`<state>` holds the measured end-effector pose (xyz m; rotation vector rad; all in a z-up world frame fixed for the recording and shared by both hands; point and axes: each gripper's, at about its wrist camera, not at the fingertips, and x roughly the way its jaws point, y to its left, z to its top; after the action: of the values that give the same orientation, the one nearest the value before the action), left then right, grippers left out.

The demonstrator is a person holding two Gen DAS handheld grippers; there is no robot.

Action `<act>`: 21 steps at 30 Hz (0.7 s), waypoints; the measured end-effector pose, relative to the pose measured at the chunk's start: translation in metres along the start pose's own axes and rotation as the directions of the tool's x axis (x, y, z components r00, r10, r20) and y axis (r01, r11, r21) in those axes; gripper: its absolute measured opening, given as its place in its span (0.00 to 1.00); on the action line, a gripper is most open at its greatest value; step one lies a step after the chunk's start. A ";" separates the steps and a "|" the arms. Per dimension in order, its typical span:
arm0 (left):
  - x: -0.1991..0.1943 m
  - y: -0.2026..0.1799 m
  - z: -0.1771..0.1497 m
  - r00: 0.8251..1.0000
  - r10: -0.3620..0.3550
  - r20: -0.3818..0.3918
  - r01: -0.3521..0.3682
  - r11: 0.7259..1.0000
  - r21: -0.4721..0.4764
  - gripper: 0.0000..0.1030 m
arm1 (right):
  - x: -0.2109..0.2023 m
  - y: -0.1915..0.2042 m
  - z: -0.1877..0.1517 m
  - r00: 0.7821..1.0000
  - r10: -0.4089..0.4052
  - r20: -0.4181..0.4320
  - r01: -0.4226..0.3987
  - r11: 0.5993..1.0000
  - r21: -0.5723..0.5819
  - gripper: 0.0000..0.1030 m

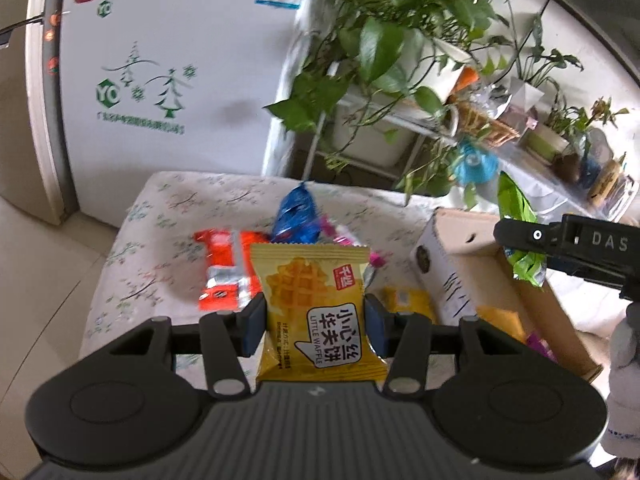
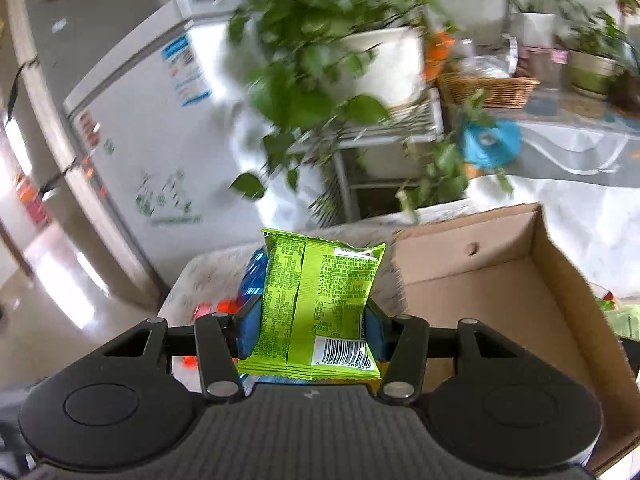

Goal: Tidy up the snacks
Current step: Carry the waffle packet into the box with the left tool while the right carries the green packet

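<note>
My left gripper (image 1: 315,326) is shut on a yellow waffle packet (image 1: 316,312) and holds it above the floral-cloth table (image 1: 160,240). Beyond it lie an orange packet (image 1: 226,270), a blue packet (image 1: 296,214) and a pink packet (image 1: 344,236). My right gripper (image 2: 312,330) is shut on a green snack packet (image 2: 316,304), held left of the open cardboard box (image 2: 500,280). In the left wrist view the right gripper (image 1: 520,240) hangs over the box (image 1: 472,276) with the green packet (image 1: 520,216). Yellow packets (image 1: 408,300) lie in the box.
A white freezer (image 1: 168,72) stands behind the table at the left. A plant rack with leafy pots (image 1: 384,60) stands behind the table's far edge. A side table with a wicker basket (image 2: 488,88) and more pots is at the back right.
</note>
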<state>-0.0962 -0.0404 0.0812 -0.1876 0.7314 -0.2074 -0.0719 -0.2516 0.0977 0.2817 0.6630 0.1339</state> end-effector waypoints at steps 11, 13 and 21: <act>0.018 -0.056 0.024 0.996 -0.089 0.007 0.089 0.996 0.027 0.48 | -0.017 -0.054 0.025 0.995 -0.089 0.038 0.082 0.983 0.164 0.56; 0.022 -0.066 0.026 0.994 -0.106 0.004 0.106 0.994 0.033 0.48 | -0.021 -0.062 0.027 0.994 -0.102 0.046 0.092 0.978 0.188 0.56; 0.048 -0.110 0.029 0.982 -0.181 -0.051 0.184 0.981 0.057 0.48 | -0.026 -0.091 0.031 0.988 -0.149 0.039 0.132 0.952 0.277 0.56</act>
<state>-0.0549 -0.1553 0.0983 -0.1919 0.7524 -0.4094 -0.0698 -0.3504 0.1087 0.5014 0.6403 -0.1040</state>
